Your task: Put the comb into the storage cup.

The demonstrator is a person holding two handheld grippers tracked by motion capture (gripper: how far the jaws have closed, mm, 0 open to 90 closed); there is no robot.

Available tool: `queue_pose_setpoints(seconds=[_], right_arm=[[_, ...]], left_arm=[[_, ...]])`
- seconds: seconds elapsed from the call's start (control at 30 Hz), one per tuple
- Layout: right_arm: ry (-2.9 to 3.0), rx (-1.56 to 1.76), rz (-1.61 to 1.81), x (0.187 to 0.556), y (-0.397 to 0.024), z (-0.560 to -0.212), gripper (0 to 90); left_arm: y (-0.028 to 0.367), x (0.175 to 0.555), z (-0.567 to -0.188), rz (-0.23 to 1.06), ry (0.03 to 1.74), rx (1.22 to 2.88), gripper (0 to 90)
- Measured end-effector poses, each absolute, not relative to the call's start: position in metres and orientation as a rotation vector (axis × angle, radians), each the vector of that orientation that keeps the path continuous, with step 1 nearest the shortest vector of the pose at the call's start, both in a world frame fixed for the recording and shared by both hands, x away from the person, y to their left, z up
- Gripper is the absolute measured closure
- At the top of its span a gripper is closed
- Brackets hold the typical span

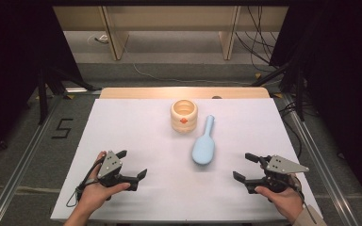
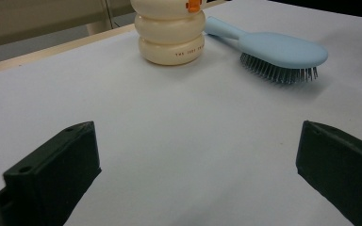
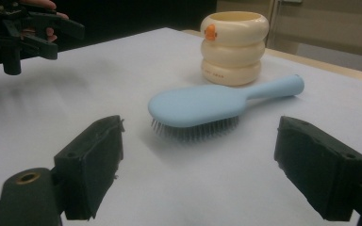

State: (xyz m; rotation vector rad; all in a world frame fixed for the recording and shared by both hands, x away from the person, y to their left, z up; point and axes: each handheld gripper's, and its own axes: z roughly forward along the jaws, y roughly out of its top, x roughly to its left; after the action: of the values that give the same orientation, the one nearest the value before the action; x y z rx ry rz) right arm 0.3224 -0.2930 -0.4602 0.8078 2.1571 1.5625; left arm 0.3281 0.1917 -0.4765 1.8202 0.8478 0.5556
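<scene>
Light blue hairbrush waits between your two open grippers, bristles down on the white surface.

The hairbrush (image 1: pixel 204 145) lies just beside the cream ringed cup (image 1: pixel 184 115), with its handle pointing toward the cup and its wide head toward you. It looks like light, stiff plastic with a smooth, rounded back, so it may slip if you pinch it across the head. I think the narrow handle is the better place to take hold. Your right gripper (image 1: pixel 245 167) is nearer to it, your left gripper (image 1: pixel 132 164) is well apart; both have the jaws wide apart and hold nothing. The surface (image 1: pixel 136 127) is flat and plain.
</scene>
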Motion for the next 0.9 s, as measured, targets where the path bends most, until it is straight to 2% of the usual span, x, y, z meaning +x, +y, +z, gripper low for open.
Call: queue_pose_setpoints(seconds=[0.47,0.67,0.9], right_arm=[[2.100,0.834,1.535,0.329,-0.293,-0.457,18.7],[2.074,0.844,1.475,0.346,-0.294,-0.446,35.6],[2.104,0.877,1.442,0.374,-0.288,-0.444,71.4]], left_arm=[[0.191,0.328,-0.475,0.547,0.851,1.806,0.0],[0.192,0.329,-0.475,0.543,0.855,1.798,0.0],[0.192,0.329,-0.475,0.534,0.857,1.791,0.0]])
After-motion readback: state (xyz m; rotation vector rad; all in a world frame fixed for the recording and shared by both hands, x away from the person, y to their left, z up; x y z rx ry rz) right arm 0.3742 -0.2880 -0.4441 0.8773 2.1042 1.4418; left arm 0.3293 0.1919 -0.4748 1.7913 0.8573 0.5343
